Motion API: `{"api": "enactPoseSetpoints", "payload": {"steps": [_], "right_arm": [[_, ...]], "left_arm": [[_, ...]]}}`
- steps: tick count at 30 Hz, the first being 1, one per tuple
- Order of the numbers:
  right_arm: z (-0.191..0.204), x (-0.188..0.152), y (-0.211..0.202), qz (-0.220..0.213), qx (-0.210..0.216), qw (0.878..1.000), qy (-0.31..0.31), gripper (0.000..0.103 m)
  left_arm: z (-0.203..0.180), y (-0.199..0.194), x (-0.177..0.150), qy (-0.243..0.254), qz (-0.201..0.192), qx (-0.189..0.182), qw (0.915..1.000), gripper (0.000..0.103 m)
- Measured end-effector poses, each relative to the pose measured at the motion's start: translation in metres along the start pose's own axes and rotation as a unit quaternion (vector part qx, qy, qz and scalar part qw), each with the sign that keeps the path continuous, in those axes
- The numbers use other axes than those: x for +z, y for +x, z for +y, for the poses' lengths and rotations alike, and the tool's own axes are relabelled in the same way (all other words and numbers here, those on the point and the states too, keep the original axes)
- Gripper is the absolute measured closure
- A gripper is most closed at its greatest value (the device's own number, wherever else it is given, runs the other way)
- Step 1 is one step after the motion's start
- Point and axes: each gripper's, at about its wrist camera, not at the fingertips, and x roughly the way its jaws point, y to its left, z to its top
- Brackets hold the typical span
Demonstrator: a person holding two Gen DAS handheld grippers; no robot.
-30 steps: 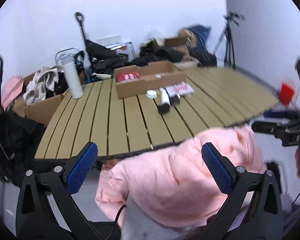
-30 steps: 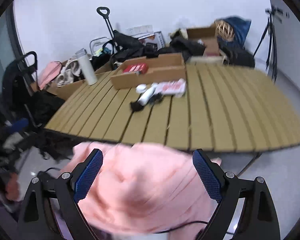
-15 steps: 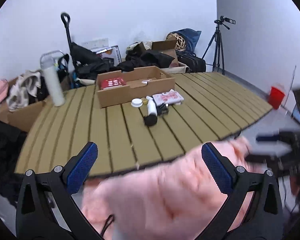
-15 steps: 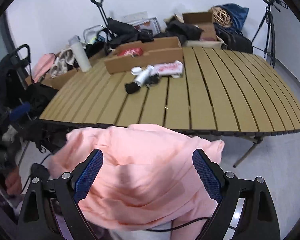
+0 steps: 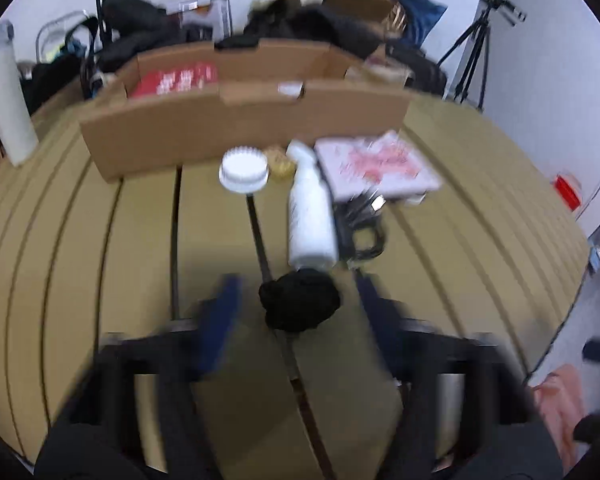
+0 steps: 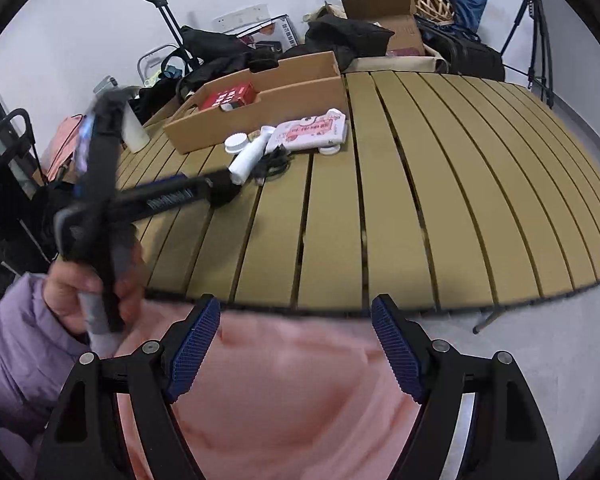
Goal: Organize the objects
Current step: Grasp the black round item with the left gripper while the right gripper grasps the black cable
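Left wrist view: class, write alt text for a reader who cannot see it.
The open left gripper, blurred, reaches over a slatted table toward a black cloth bundle. Behind it lie a white bottle, a round white lid and a cardboard tray.

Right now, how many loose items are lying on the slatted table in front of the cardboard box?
5 clearly: round white lid, white plastic bottle, black fabric bundle between the left gripper fingers, pink-printed white packet, black cable. Smaller pieces may be hidden.

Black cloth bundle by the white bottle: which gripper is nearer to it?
Left. The left gripper is open around the black cloth bundle; the right gripper hangs back off the table edge.
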Motion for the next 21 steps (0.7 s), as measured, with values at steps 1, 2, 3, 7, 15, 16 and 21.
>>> {"api": "enactPoseSetpoints", "payload": {"steps": [1,2,3,7,15,16,21], "right_arm": [[0.001,0.010,0.009,0.003,0.001,1.000,-0.003,0.021],[0.002,0.016,0.016,0.004,0.004,1.000,-0.005,0.021],[0.004,0.023,0.023,0.003,0.008,1.000,-0.008,0.021],[0.023,0.063,0.072,0.006,0.009,0.999,-0.035,0.021],[0.050,0.110,0.154,0.017,-0.022,0.998,-0.051,0.059],[0.050,0.109,0.160,0.023,-0.031,0.998,-0.050,0.060],[0.049,0.110,0.161,0.014,-0.033,0.998,-0.044,0.060]], "left_arm": [[0.003,-0.001,-0.004,-0.007,-0.004,-0.006,1.0000,0.072],[0.004,-0.005,-0.004,-0.013,-0.011,-0.007,0.9998,0.072],[0.007,-0.014,-0.006,-0.016,-0.026,-0.010,0.9995,0.072],[0.025,-0.052,-0.012,-0.041,-0.068,-0.009,0.9968,0.072],[0.072,-0.074,-0.016,-0.075,-0.069,0.033,0.9943,0.072],[0.074,-0.076,-0.017,-0.076,-0.070,0.031,0.9942,0.072],[0.072,-0.077,-0.018,-0.078,-0.065,0.025,0.9945,0.072]]}}
